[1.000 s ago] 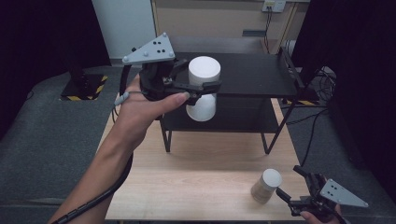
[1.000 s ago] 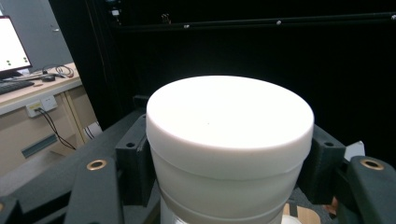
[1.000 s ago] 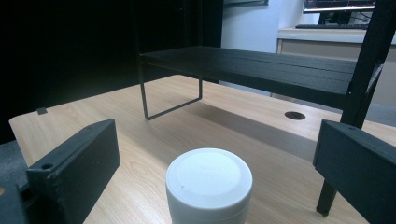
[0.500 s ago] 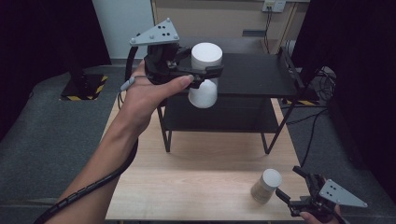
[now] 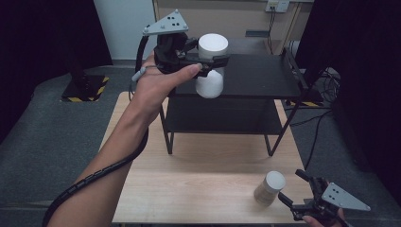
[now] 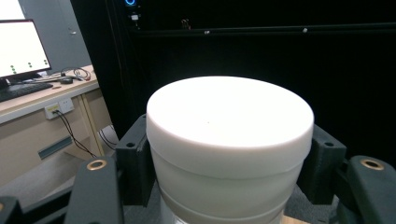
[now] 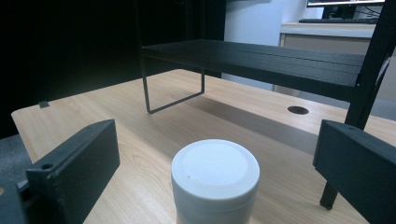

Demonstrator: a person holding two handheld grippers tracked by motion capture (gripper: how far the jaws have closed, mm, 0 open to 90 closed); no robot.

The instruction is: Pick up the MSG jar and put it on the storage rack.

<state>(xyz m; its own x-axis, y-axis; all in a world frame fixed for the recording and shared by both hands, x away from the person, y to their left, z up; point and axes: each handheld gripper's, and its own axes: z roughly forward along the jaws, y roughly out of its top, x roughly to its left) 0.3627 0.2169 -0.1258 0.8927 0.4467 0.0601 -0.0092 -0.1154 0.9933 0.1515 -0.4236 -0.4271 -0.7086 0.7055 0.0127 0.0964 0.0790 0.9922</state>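
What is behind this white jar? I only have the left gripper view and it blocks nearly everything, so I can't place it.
Observer: The white jar is clamped in the left hand-held gripper, raised over the black shelf.
Operator: Anything on the table?
Observer: A second, smaller jar stands on the wooden table, near its front right corner.
Operator: Is the other gripper holding it?
Observer: No. The right hand-held gripper is open, with its jaws wide on either side and clear of that jar.

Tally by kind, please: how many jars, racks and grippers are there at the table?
White-lidded jars: 2 – white jar clamped in the left gripper, small jar on the table.
Black racks: 1 – black rack.
Grippers: 2 – plus the right gripper.
Total: 5
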